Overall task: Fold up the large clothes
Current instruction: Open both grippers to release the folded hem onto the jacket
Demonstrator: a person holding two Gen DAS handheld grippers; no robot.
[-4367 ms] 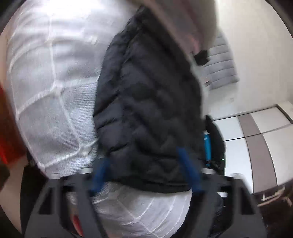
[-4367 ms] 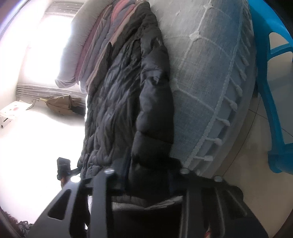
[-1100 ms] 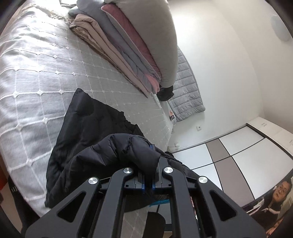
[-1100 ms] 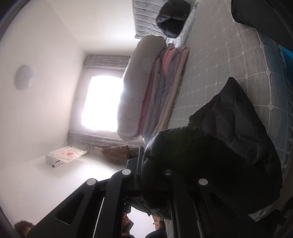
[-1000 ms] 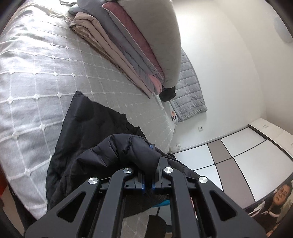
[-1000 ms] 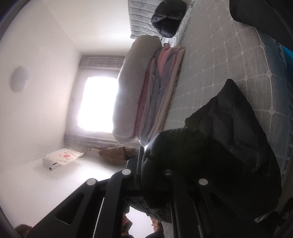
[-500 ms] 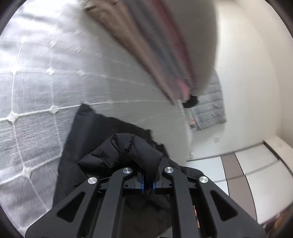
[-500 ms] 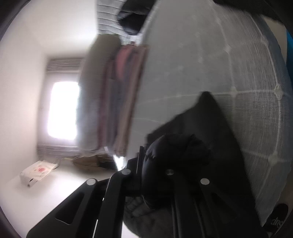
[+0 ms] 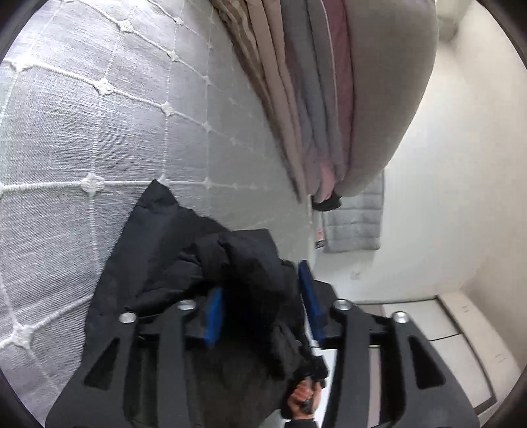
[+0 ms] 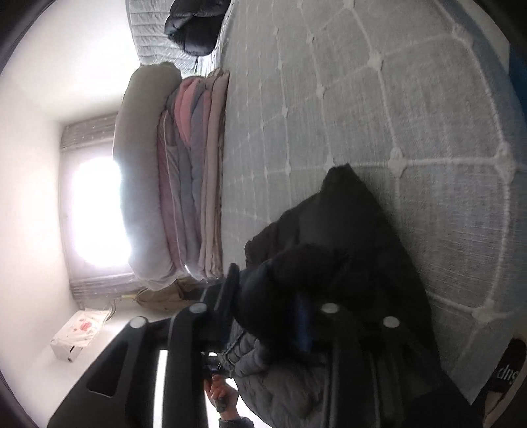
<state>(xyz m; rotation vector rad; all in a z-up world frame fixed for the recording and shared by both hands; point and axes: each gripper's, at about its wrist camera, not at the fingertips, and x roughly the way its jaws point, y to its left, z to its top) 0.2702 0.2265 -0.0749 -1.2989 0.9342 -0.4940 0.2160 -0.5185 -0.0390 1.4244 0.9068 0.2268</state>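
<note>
A black puffer jacket (image 9: 184, 250) lies bunched on the grey quilted bed cover (image 9: 82, 115). My left gripper (image 9: 260, 306) hovers low over the jacket's near edge. Its jaws are opening, and a puffy fold sits loose between the blue pads (image 9: 212, 316). In the right wrist view the same jacket (image 10: 349, 230) spreads over the bed cover (image 10: 411, 98). My right gripper (image 10: 266, 303) is also opening, and a thick black fold bulges between its fingers (image 10: 303, 316), hiding part of them.
A stack of folded blankets under a grey bolster (image 9: 329, 98) lies across the bed beyond the jacket. Another dark jacket (image 10: 194, 26) rests at the far end. A person's hand (image 9: 299, 400) shows below the left gripper. A white box (image 10: 79, 332) sits on the floor.
Both grippers came down toward the bed with the jacket. Their jaws, shut on folds of it before, have parted, and the folds now sit loose between them.
</note>
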